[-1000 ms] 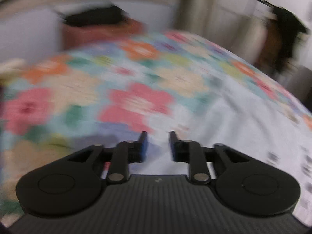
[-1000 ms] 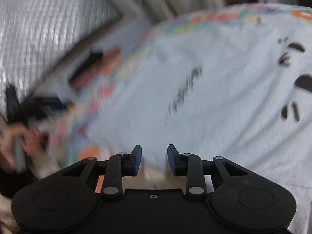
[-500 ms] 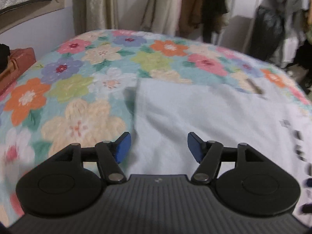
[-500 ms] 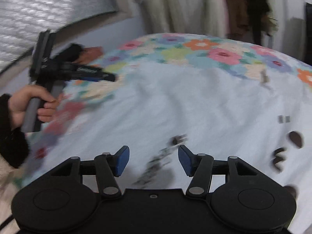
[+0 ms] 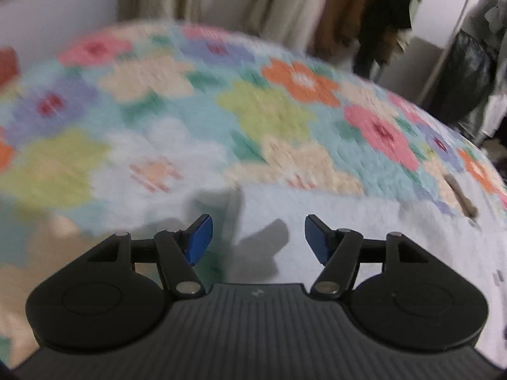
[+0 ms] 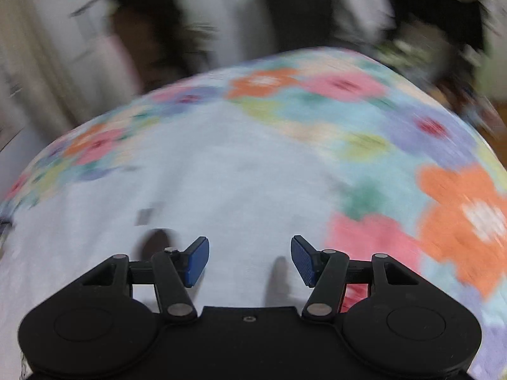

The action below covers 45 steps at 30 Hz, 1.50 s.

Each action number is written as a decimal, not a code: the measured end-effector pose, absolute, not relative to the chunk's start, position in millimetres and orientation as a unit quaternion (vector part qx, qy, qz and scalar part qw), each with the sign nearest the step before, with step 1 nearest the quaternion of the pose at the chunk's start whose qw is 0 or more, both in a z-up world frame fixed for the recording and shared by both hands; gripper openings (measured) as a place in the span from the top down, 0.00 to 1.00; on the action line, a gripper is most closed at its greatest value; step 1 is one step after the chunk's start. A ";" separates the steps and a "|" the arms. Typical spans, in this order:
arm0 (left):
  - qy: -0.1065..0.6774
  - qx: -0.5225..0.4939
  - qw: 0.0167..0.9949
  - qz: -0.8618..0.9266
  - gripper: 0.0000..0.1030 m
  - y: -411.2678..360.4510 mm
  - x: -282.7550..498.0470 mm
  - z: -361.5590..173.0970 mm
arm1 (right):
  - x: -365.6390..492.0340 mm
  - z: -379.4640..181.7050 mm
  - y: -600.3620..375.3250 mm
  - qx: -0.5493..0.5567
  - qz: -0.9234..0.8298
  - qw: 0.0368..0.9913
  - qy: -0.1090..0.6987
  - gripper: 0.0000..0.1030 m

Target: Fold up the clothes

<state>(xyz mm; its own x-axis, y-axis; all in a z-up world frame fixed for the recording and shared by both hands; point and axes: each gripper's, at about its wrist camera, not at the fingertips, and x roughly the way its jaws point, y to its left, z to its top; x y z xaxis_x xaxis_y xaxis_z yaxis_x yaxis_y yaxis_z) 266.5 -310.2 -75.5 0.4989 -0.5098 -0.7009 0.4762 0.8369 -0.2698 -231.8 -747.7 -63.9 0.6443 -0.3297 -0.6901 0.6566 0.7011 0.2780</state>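
One pale blue garment [image 5: 364,221] lies flat on the floral bedspread [image 5: 269,107], its dark print too blurred to read; left gripper [image 5: 257,237] jaws wide over its left edge; right gripper [image 6: 250,261] jaws wide near its right edge.

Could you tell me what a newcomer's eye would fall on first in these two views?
First, the fleecy bed cover with big orange, pink and lilac flowers, which fills the middle of both views. On it lies a pale blue-white cloth garment, spread flat just ahead of both tongs. The black left tongs and right tongs hang open over it, blue pads apart.
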 end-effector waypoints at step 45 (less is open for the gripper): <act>0.564 0.048 0.821 -0.075 0.00 -131.4 -23.2 -98.2 | -309.3 -58.7 -702.2 0.309 -0.285 0.824 0.380 0.19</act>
